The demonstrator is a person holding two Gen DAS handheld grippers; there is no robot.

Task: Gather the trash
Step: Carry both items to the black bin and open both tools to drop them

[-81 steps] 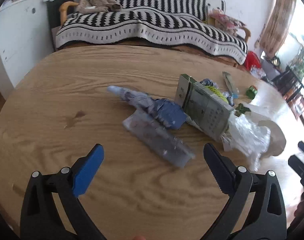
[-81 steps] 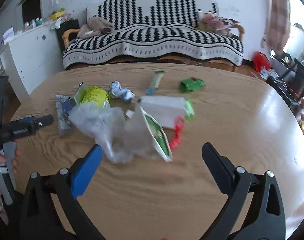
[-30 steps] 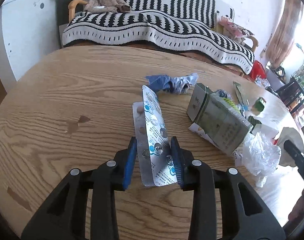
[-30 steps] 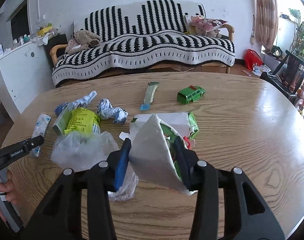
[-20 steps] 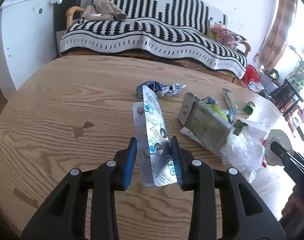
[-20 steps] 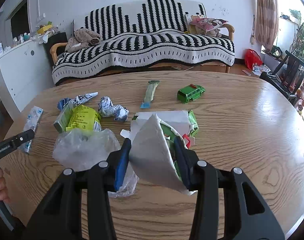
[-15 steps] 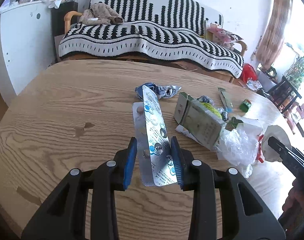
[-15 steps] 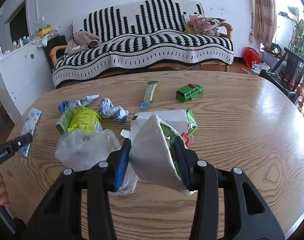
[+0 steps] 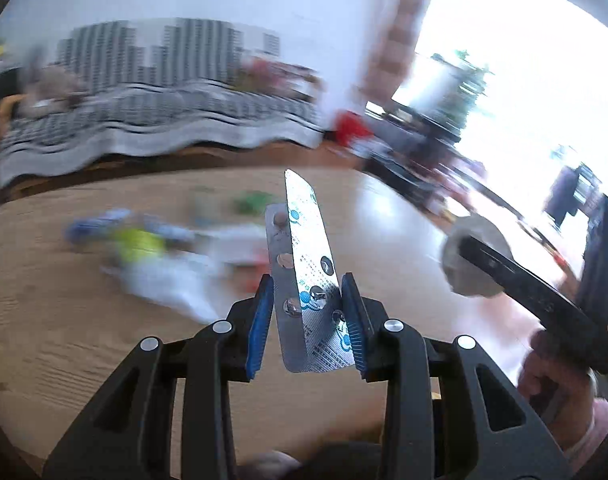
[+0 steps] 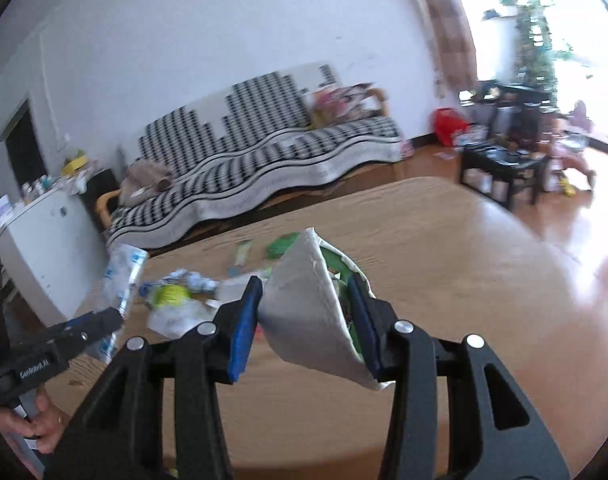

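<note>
The left claw (image 9: 307,312) grips a foil blister pack (image 9: 306,276), the right claw (image 10: 302,316) a crumpled, seemingly paper wrapper (image 10: 310,304), above the bench (image 10: 444,264).

The left tool (image 9: 307,312) has blue pads on black arms, as does the right tool (image 10: 302,316). The blister pack (image 9: 304,264) is silver with blue print; the wrapper (image 10: 308,308) white outside, green inside. The sofa cover (image 10: 264,160) is black-and-white striped, and the surface (image 10: 444,280) light oak grain.
</note>
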